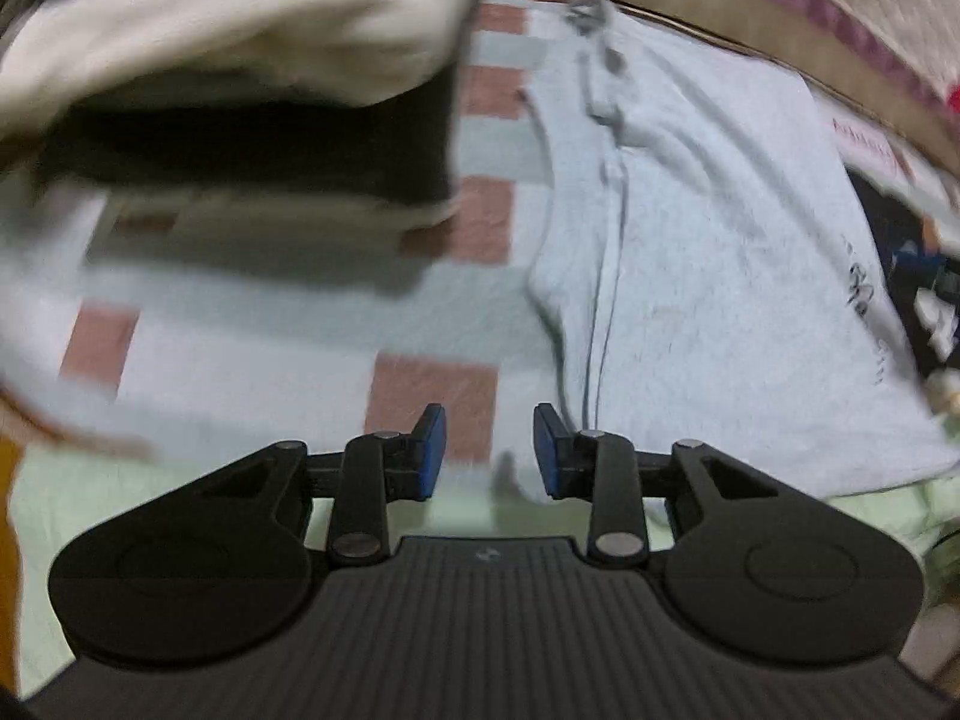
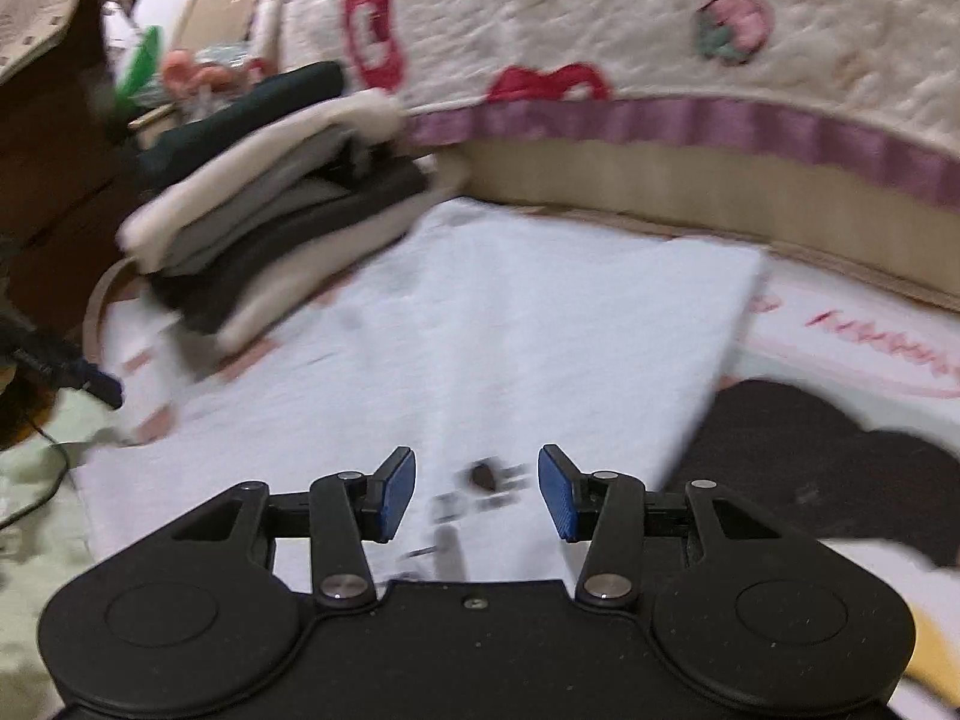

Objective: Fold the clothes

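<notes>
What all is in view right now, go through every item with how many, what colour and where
white garment: one, white with small dark print, spread flat on the bedding, right of centre in the left wrist view
stack of folded clothes: one pile, cream, grey and black layers, at the garment's left in the right wrist view
checked sheet: one, pale with reddish squares, under the garment and pile
quilt: one, cream with red shapes and a purple band, behind the garment
dark cloth: one, black, beside the garment's right edge
left gripper: black, blue fingers apart, nothing between
right gripper: black, blue fingers apart, nothing held
</notes>
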A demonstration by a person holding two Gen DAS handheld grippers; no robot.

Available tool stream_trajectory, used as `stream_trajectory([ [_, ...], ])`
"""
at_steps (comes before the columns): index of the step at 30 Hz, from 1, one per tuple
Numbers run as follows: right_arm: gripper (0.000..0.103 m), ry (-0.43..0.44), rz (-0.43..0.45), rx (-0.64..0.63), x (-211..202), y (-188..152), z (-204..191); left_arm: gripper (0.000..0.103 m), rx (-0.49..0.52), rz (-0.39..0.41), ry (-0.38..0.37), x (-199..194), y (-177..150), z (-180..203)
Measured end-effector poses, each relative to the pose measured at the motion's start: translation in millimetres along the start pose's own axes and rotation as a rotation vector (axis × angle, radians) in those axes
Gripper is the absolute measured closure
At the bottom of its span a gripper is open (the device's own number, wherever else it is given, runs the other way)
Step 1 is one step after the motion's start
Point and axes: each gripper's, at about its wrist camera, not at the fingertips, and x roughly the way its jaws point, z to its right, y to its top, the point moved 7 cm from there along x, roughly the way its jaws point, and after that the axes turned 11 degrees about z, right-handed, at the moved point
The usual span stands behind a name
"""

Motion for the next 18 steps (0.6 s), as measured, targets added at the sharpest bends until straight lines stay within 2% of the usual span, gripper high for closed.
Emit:
stream_trajectory([
  [1,0.052,0.031,-0.013,0.01,2,-3,-7,0.067,-0.068,-0.017,-0.028,-7,-6,-4],
  [3,0.052,0.084,-0.038,0.012,5,-8,-21,0.066,-0.209,-0.044,-0.131,-10,-19,-3],
  [5,0.052,0.128,-0.064,0.016,8,-16,-34,0.062,-0.312,-0.046,-0.194,-5,-30,3],
  [13,0.052,0.118,-0.134,-0.013,14,-37,-45,0.062,-0.463,-0.015,-0.229,37,-44,18],
  [18,0.052,0.122,-0.145,0.001,12,-39,-40,0.066,-0.449,0.016,-0.211,43,-45,23],
])
